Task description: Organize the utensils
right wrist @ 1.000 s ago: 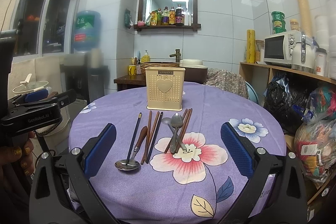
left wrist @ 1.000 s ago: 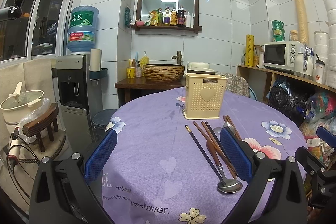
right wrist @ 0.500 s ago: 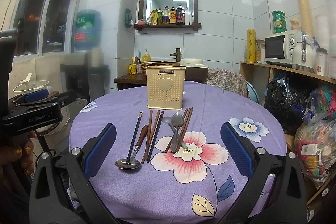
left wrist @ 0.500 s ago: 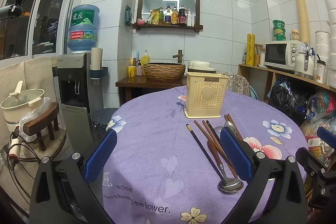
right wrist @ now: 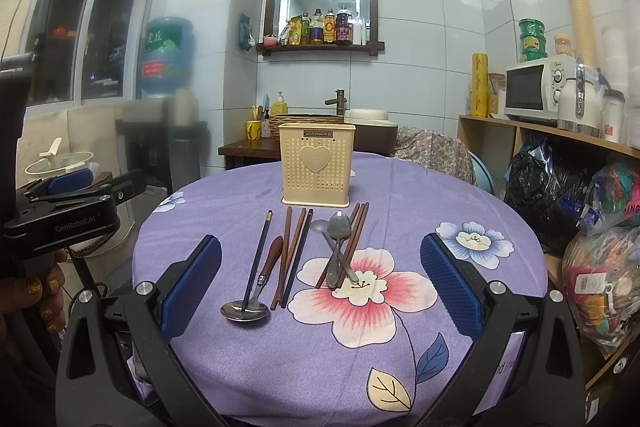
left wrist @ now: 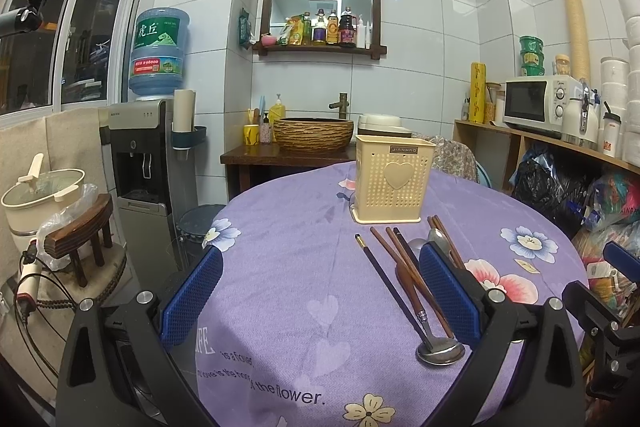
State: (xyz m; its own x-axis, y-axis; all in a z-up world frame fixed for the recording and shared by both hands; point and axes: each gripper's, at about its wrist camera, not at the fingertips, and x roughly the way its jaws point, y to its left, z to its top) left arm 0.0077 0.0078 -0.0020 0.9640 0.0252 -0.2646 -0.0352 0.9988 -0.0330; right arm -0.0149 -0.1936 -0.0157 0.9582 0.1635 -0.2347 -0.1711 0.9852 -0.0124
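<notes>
Fig.: both grippers raised over the round worktop (right wrist: 460, 211), nothing held. Right gripper (right wrist: 320, 283) fingers wide apart; left gripper (left wrist: 320, 299) likewise. Utensils lie loose in front of the cream holder (right wrist: 317, 165) — ladle-type spoon (right wrist: 250, 301) w/ wooden handle, chopsticks (right wrist: 294, 251), two crossed metal spoons (right wrist: 338, 247) over another chopstick pair. Risks: thin sticks lie side by side, touching — a pinch may take several or roll one away; crossed spoons may drag each other; the light holder could tip if bumped. Vs. 1 s ago: layout unchanged, left view shifted only slightly.
</notes>
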